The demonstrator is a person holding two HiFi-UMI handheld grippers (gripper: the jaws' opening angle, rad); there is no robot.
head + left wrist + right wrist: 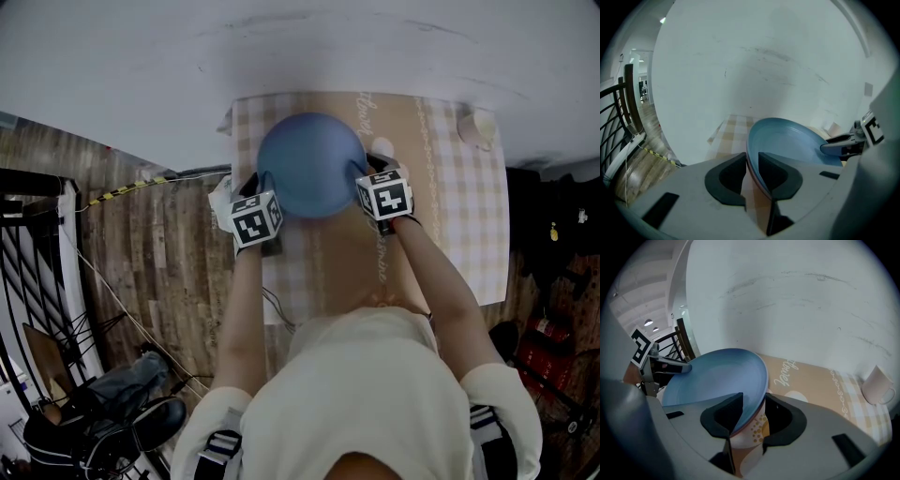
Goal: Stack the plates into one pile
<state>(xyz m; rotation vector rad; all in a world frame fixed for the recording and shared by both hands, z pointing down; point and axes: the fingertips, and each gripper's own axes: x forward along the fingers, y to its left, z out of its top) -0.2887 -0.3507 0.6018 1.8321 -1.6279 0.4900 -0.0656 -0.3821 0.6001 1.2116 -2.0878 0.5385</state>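
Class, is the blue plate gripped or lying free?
Gripped: the blue plate has its rim between the jaws of the left gripper and the right gripper, at opposite sides.

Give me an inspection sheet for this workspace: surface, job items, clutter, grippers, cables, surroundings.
Surface: table under a checked and tan cloth, mostly bare.
Job's things: one blue plate, gripped at opposite rims by the two grippers; no second plate clearly seen.
Clutter: white cup at the cloth's far right corner.
Grippers: left gripper clamped on the plate's left rim; right gripper clamped on its right rim.
Cables: thin cable trailing over the floor left of the table.
Surroundings: wood floor, black railing at the left, white wall behind the table.
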